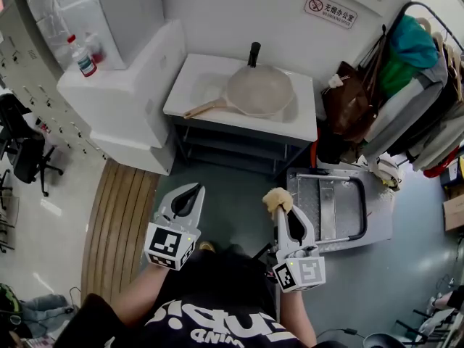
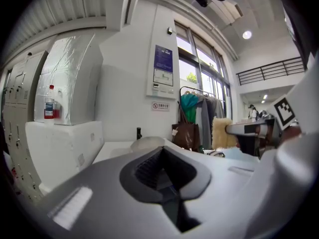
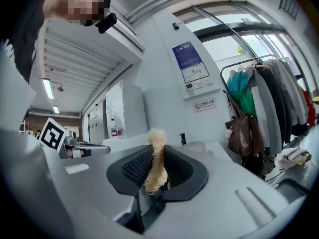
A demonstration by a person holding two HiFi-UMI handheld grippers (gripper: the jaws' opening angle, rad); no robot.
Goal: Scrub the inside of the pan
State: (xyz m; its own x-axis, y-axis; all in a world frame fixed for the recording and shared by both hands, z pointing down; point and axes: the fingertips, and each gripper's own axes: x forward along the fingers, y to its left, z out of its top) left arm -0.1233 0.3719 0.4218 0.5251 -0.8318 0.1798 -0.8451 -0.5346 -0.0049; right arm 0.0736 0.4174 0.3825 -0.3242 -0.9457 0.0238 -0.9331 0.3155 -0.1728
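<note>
A beige pan point(image 1: 259, 90) with a wooden handle rests on the white table point(image 1: 301, 127) ahead; its rim point(image 2: 147, 142) shows far off in the left gripper view and faintly as the pan point(image 3: 194, 146) in the right gripper view. My right gripper point(image 1: 278, 203) is shut on a tan loofah scrubber point(image 1: 277, 198), whose fibres point(image 3: 156, 159) stand pinched between the black pads. My left gripper point(image 1: 190, 194) is shut with nothing in it. Both grippers hang well short of the table, over the floor.
A white foam box point(image 1: 130, 85) with a red-labelled bottle point(image 1: 82, 56) stands left of the table. A coat rack with bags point(image 1: 406, 85) stands at the right. A folded metal step ladder point(image 1: 341, 209) lies on the floor by my right gripper. A black tap point(image 1: 254, 53) rises behind the pan.
</note>
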